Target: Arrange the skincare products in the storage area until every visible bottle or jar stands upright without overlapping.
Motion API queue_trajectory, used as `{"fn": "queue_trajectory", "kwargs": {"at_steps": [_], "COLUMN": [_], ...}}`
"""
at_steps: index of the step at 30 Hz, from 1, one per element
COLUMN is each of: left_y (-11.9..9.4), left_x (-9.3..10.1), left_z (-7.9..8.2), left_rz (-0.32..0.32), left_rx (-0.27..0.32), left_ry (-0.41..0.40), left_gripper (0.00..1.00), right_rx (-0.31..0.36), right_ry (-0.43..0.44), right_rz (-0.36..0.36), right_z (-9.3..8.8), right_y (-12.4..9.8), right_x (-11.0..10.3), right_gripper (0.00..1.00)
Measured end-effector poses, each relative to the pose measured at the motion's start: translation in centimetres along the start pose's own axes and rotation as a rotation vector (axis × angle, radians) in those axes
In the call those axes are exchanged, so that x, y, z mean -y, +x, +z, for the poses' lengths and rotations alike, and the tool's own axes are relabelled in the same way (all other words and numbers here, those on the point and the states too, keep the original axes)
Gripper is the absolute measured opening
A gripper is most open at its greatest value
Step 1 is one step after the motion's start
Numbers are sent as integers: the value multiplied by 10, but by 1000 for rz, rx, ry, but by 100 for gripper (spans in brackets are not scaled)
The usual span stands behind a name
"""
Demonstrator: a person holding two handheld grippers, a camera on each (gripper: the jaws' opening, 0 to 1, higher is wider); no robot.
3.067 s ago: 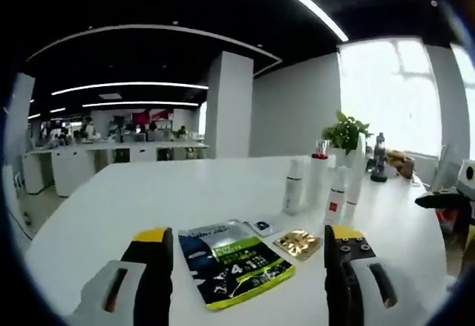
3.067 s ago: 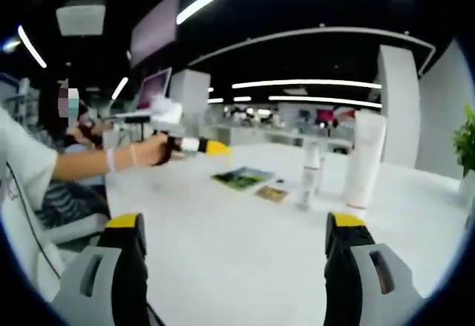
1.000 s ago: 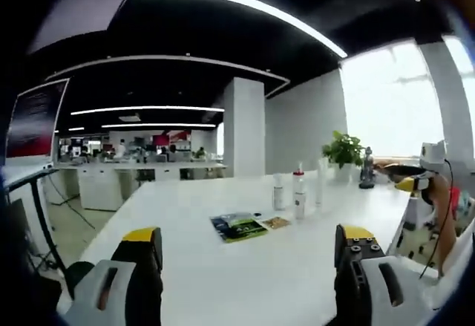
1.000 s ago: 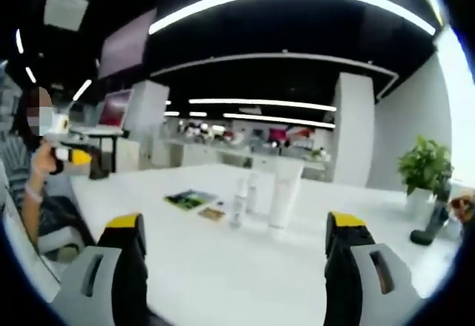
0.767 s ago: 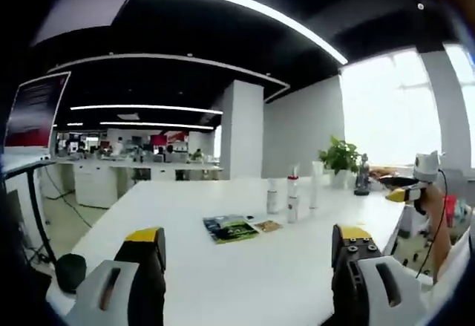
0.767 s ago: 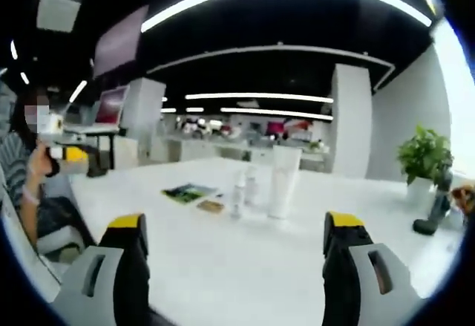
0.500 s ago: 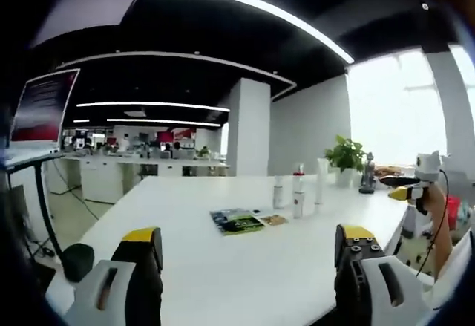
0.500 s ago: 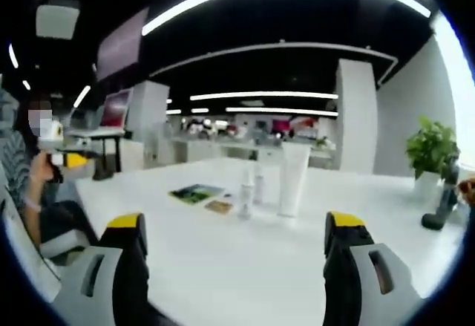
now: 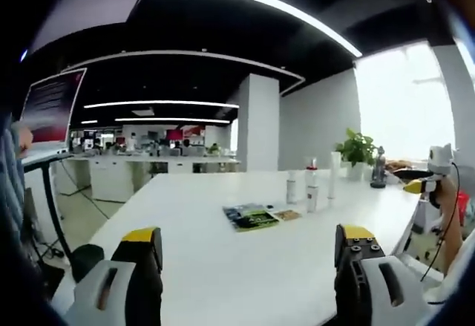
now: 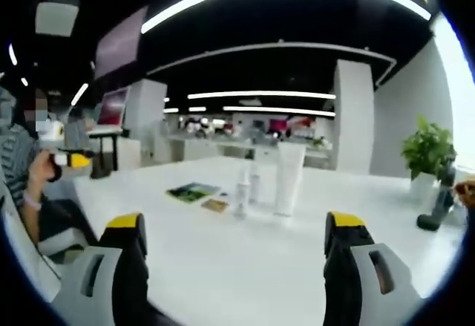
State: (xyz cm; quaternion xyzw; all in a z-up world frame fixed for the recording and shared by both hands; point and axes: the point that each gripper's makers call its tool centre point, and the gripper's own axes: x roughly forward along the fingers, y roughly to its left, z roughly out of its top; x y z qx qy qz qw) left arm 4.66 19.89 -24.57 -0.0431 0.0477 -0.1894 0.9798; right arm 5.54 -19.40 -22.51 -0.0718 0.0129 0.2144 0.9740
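Far across the white table (image 9: 223,266), two small white bottles (image 9: 292,188) (image 9: 312,186) and a tall white tube (image 9: 332,183) stand upright close together. In the right gripper view the tube (image 10: 288,179) stands right of the small bottles (image 10: 241,191) (image 10: 254,182). My left gripper (image 9: 249,246) is open, holds nothing and is well back from them. My right gripper (image 10: 234,231) is also open, with nothing between its jaws and far from the products. The right gripper (image 9: 417,186) shows at the table's right end, and the left gripper (image 10: 74,160) at the left in a person's hand.
A dark green sachet (image 9: 252,217) and a small gold sachet (image 9: 286,214) lie flat beside the bottles. A potted plant (image 9: 358,149) and a dark bottle (image 9: 380,168) stand at the far end. A monitor (image 10: 113,109) stands on a stand near the seated person (image 10: 22,185).
Both grippers have drawn back from the products, which look smaller and farther away. The bottles, tube and sachets keep their places. Both grippers stay open.
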Motion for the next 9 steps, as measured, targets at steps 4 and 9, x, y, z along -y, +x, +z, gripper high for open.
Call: {"fn": "queue_trajectory", "kwargs": {"at_steps": [4,9], "left_y": [3,12], "left_x": [3,0], "left_z": [-3,-1], "left_rz": [-15,-28], "left_rx": [-15,-9], "left_ry": [13,12], "left_gripper": [100,100], "right_rx": [16,12], "right_ry": [13,9], "right_rz": [-3,6], "right_z": [2,2], "right_y": [-1,0], "right_x": [3,-1], "right_gripper": [100,100]}}
